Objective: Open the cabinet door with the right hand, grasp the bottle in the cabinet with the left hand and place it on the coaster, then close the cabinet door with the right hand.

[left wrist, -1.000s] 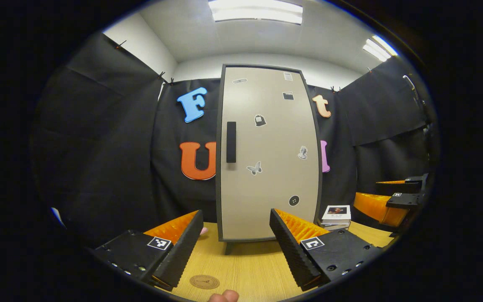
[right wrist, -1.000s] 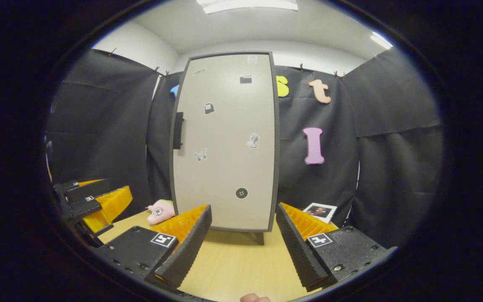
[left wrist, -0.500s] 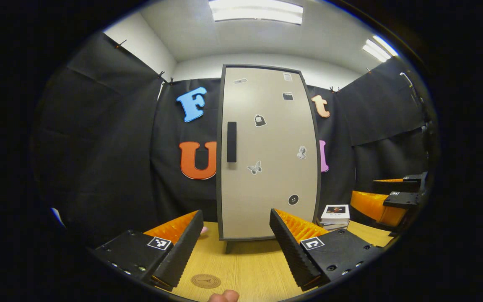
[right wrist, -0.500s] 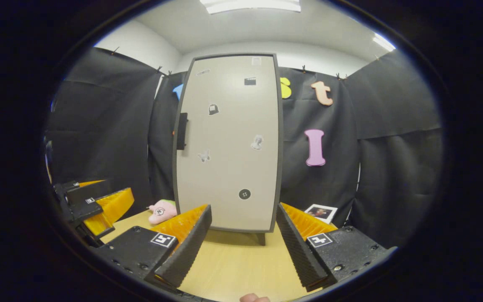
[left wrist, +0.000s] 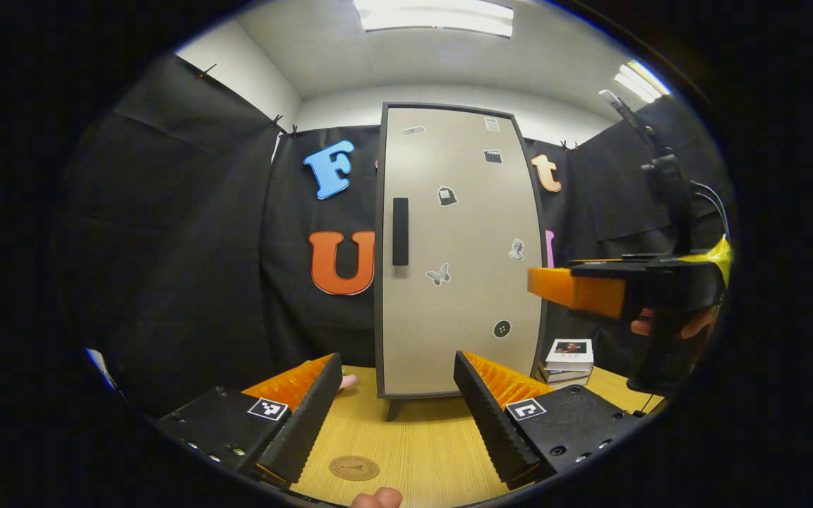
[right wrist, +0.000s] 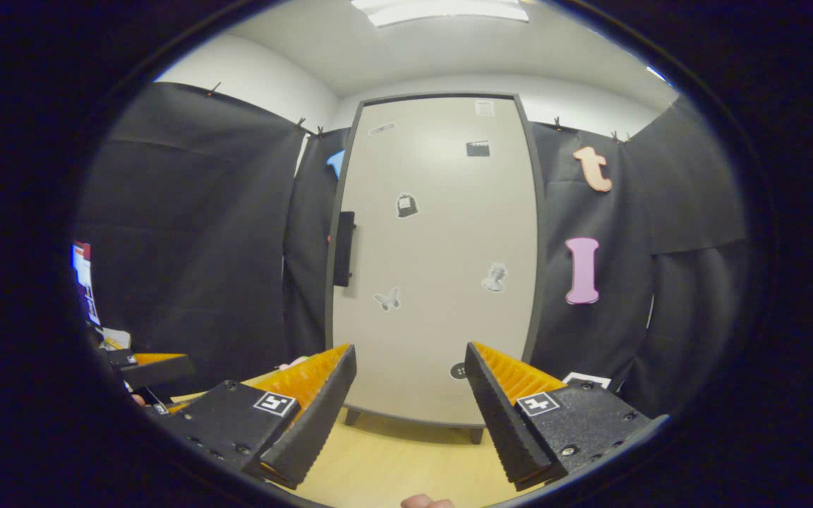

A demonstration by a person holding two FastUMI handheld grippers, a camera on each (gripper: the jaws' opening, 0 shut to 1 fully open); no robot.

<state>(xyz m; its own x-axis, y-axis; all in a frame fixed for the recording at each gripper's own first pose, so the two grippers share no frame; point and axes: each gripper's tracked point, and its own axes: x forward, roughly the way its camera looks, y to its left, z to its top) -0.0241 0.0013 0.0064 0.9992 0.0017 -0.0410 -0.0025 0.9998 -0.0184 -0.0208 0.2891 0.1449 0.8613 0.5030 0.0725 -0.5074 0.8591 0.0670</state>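
A tall beige cabinet stands on the wooden worktop, its door closed, hiding any bottle inside. The right gripper faces the door, jaws apart and empty. The left gripper hangs low, jaws apart, above the round coaster.
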